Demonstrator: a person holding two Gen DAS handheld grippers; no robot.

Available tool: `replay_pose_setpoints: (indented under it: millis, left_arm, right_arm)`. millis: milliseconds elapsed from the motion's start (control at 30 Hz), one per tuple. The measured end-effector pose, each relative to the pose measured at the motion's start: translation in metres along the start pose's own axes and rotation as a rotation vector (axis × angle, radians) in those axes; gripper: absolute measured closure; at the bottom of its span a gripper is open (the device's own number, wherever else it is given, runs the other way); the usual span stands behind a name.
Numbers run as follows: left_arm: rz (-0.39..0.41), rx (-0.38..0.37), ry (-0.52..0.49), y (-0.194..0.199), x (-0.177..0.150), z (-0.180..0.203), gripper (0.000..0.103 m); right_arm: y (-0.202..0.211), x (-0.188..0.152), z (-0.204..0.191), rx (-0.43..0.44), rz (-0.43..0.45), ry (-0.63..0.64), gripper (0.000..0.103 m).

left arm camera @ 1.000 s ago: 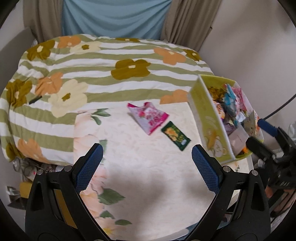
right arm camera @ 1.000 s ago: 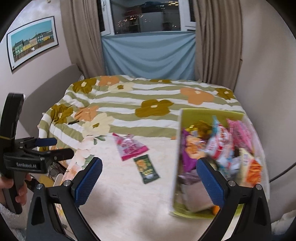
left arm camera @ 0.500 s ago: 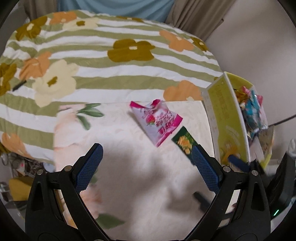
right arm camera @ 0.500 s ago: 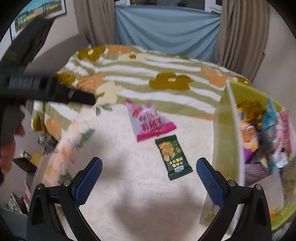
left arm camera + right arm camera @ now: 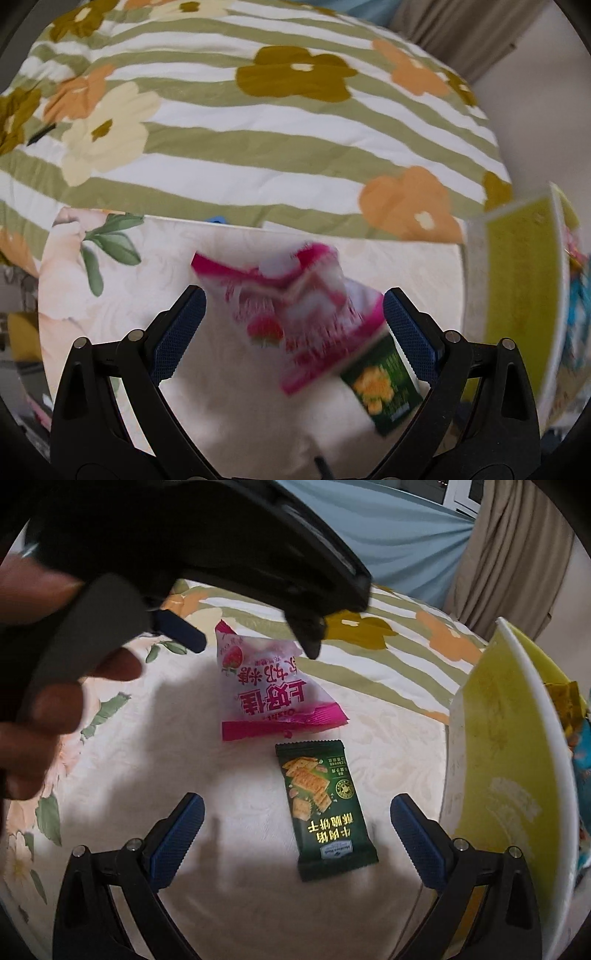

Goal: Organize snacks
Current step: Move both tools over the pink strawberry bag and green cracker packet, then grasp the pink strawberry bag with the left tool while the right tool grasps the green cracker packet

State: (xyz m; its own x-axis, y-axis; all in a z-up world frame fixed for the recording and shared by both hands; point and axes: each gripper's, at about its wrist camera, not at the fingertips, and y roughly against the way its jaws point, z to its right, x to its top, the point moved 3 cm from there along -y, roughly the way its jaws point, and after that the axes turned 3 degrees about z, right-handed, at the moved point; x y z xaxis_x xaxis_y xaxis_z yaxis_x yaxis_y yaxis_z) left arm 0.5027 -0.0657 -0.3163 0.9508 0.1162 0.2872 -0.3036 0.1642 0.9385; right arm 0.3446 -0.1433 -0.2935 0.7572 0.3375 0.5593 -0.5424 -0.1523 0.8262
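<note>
pink strawberry packet [image 5: 295, 317] between wide-open left tool [image 5: 293, 325] tips, dark green cracker packet [image 5: 325, 808] flat before wide-open, empty right tool [image 5: 297, 834]

Yellow box [image 5: 509, 775] wall blocks right; bare tabletop [image 5: 147, 746] left of pink packet [image 5: 269, 686] (probably passable).

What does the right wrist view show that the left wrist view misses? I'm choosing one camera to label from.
Only the right wrist view shows the left gripper from outside, open above the pink packet, plus the person's hand, the packet lettering and the blue curtain. Only the left wrist view shows the wide striped flowered blanket and a small blue object at the table edge. Both show the pink packet, the green packet, the flowered tablecloth and the yellow-green box of snacks.
</note>
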Motion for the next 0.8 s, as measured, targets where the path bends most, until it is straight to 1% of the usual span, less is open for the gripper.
replay_pose_setpoints:
  millis: [67,133,200,267,333,433,633,700,800]
  left_arm:
    - [-0.017,0.038,0.015,-0.012,0.003,-0.002,0.007]
    - [-0.035,0.073,0.014,-0.022,0.004,-0.004,0.007]
    - [-0.040,0.074,-0.003,-0.027,0.002,-0.006,0.007]
    - [-0.036,0.067,-0.024,-0.028,-0.001,-0.007,0.007]
    - [-0.029,0.064,-0.069,-0.026,-0.005,-0.008,0.007]
    - [-0.024,0.064,-0.116,-0.022,-0.011,-0.013,0.007]
    - [-0.010,0.023,-0.150,-0.014,-0.017,-0.023,0.020]
    - [-0.002,0.012,-0.163,-0.012,-0.017,-0.024,0.029]
    - [0.000,-0.001,-0.172,-0.009,-0.017,-0.028,0.037]
  right_arm:
    - [-0.003,-0.001,-0.002,0.023,-0.002,0.005,0.003]
    - [-0.007,-0.002,-0.007,0.026,-0.005,0.034,0.003]
    - [-0.009,-0.003,-0.009,0.025,-0.006,0.051,0.003]
    - [-0.009,-0.002,-0.006,0.032,-0.006,0.038,0.003]
    - [-0.009,-0.002,-0.005,0.051,-0.008,0.018,0.003]
    - [-0.009,-0.001,-0.002,0.043,-0.007,0.027,0.003]
    - [-0.018,-0.002,0.006,0.022,-0.024,-0.007,0.003]
    - [-0.022,-0.002,0.011,0.019,-0.028,-0.026,0.003]
    - [-0.026,0.000,0.014,0.016,-0.029,-0.044,0.003]
